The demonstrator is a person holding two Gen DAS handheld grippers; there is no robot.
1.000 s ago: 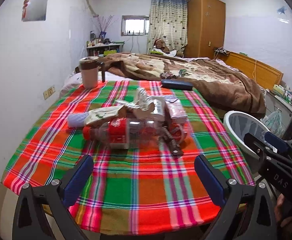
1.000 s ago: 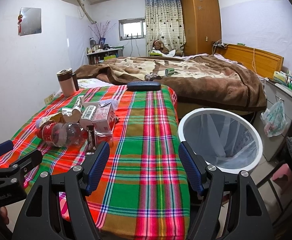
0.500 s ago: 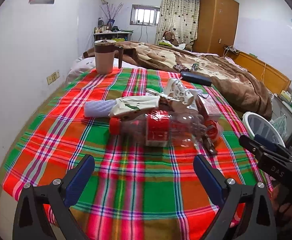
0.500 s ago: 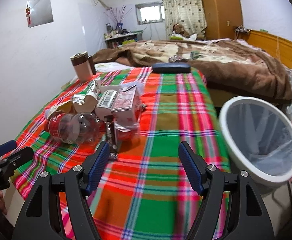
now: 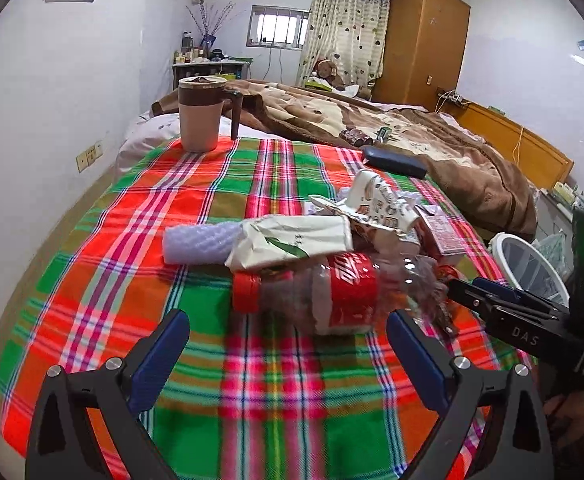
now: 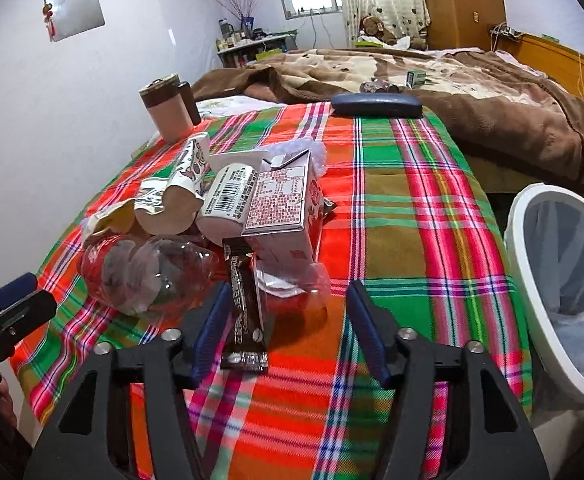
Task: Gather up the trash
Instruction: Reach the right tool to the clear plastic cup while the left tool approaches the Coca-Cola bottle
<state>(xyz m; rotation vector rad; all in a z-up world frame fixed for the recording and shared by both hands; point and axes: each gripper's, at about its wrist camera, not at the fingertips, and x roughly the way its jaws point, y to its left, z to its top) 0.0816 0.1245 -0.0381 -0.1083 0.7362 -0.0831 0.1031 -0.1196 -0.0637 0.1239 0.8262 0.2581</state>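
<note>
Worktop (image 6: pixel 395 216): covered with red, green and white plaid cloth; litter heaped toward 9 o'clock in right wrist view.
Clear bottle (image 5: pixel 331 296): crushed, red cap and red label, lying on its side; at 12 o'clock just ahead of left gripper (image 5: pixel 288 336), not between the pads.
Left gripper: jaws wide apart, nothing between them, clear of the cloth items.
Dark wrapper (image 6: pixel 244 312): flat black sachet with white print; near end lies between the pads of right gripper (image 6: pixel 286 328), close to the pad at 9 o'clock.
Red-lidded cup (image 6: pixel 292 284): clear plastic, at 12 o'clock just ahead of right gripper, partly between the pad tips.
Right gripper: jaws have just been closing, now at middling width around wrapper end; whether a pad touches it cannot be told.
Pink carton (image 6: pixel 280 208): lying behind the cup, printed panel up.
White labelled bottle (image 6: pixel 228 196): touching the carton's 9 o'clock side.
Crumpled paper cups (image 6: pixel 180 184): at 10 o'clock of the heap.
White bin (image 6: pixel 531 280): lined with clear bag, beside the worktop edge at 3 o'clock.
Mug (image 5: pixel 200 114): lidded, brown band, far corner at 11 o'clock.
Dark case (image 6: pixel 375 105): far edge at 12 o'clock.
</note>
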